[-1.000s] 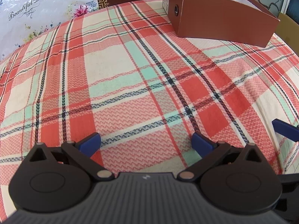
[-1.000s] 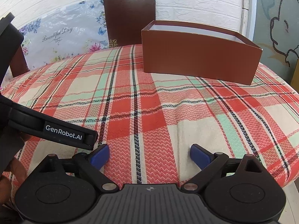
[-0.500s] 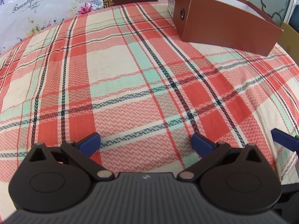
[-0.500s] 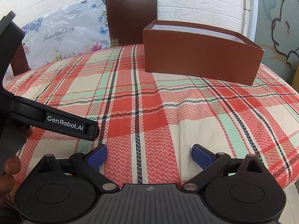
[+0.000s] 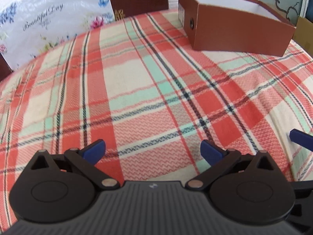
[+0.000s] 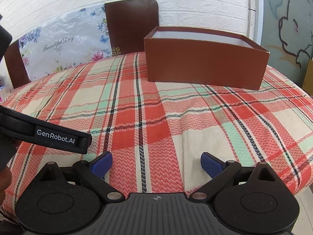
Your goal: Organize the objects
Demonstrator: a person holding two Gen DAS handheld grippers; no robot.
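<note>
An open brown cardboard box (image 5: 240,33) with a white inside stands at the far right of the plaid-covered table (image 5: 137,90); it also shows in the right wrist view (image 6: 205,62). What lies inside it is hidden. My left gripper (image 5: 152,149) is open and empty, low over the near cloth. My right gripper (image 6: 156,162) is open and empty near the table's front edge. One blue fingertip of the right gripper (image 5: 299,136) shows at the right edge of the left wrist view. The left gripper's black body (image 6: 49,135) shows at the left of the right wrist view.
A brown chair back (image 6: 132,25) stands behind the table. A floral plastic sheet (image 6: 62,47) with "Beautiful Day" leans beside it. A white brick wall (image 6: 195,2) is behind. The table edge drops off at the right (image 6: 305,176).
The left wrist view has tilted up and shifted, so the box sits lower in the frame and its white inside shows. The right gripper has lifted slightly. Both stay open.
</note>
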